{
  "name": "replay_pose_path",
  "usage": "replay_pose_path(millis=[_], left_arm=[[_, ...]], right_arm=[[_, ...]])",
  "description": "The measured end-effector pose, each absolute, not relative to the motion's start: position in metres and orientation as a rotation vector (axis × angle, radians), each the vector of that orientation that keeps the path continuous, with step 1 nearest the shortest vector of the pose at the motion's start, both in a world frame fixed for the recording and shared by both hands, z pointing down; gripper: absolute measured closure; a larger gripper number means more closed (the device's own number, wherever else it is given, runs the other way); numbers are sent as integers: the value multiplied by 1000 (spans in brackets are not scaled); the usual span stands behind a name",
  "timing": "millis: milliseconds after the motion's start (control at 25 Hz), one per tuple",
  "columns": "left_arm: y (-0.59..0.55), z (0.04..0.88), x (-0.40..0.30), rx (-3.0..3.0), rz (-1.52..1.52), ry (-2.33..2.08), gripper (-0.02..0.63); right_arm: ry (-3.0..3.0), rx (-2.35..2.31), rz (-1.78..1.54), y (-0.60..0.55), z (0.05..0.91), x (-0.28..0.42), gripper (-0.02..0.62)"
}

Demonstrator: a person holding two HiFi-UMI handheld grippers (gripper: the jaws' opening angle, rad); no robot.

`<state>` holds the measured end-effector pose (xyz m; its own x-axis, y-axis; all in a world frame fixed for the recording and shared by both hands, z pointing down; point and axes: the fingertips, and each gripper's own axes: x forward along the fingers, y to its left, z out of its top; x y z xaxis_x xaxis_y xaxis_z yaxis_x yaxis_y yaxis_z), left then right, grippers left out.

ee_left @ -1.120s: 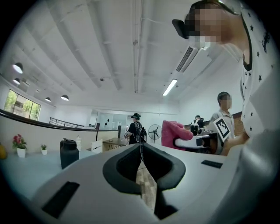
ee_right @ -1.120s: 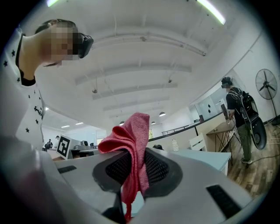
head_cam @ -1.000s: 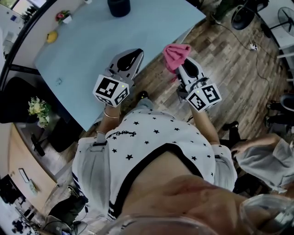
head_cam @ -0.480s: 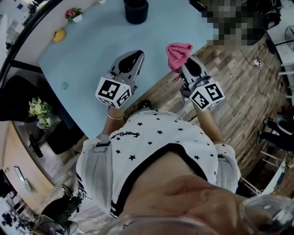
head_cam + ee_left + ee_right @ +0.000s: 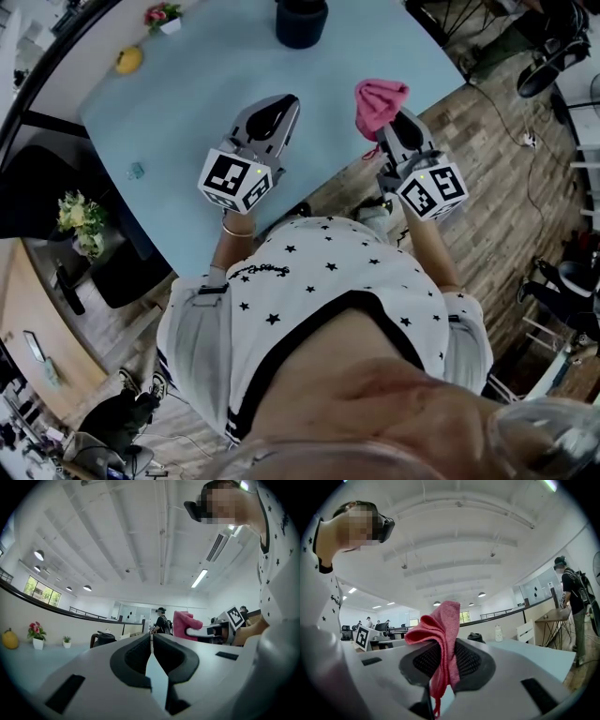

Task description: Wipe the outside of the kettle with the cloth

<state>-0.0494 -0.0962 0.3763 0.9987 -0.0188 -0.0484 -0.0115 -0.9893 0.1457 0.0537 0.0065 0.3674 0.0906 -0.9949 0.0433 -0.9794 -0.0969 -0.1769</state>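
Note:
The dark kettle point(image 5: 301, 21) stands at the far side of the light blue table point(image 5: 187, 103). It shows small and distant in the left gripper view point(image 5: 104, 638) and the right gripper view point(image 5: 476, 638). My right gripper point(image 5: 394, 117) is shut on a pink cloth point(image 5: 380, 101), which bunches above the jaws and hangs between them point(image 5: 440, 634). It hovers at the table's near right edge, well short of the kettle. My left gripper point(image 5: 278, 108) is shut with nothing between its jaws point(image 5: 151, 641), held over the table's near part. The cloth point(image 5: 186, 625) shows to its right.
A yellow fruit point(image 5: 129, 59) and a small potted flower point(image 5: 161, 16) sit at the table's far left. A tiny bluish object point(image 5: 136, 170) lies near the left edge. Wooden floor point(image 5: 506, 159) lies right of the table, with chairs beyond. A person stands far off point(image 5: 573, 602).
Both grippers have shifted slightly forward and rightward over the table, and the kettle has come further into the head view. The cloth stays held in the right gripper.

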Motion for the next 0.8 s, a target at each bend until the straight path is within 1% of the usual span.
replay_pose_path(millis=[400, 800], left_arm=[[-109, 379, -42, 2988, -63, -183, 566], [-139, 375, -44, 2971, -9, -631, 566]], right_arm=[[2166, -2127, -257, -24, 371, 77, 522], [2383, -1817, -324, -89, 379, 114, 522]])
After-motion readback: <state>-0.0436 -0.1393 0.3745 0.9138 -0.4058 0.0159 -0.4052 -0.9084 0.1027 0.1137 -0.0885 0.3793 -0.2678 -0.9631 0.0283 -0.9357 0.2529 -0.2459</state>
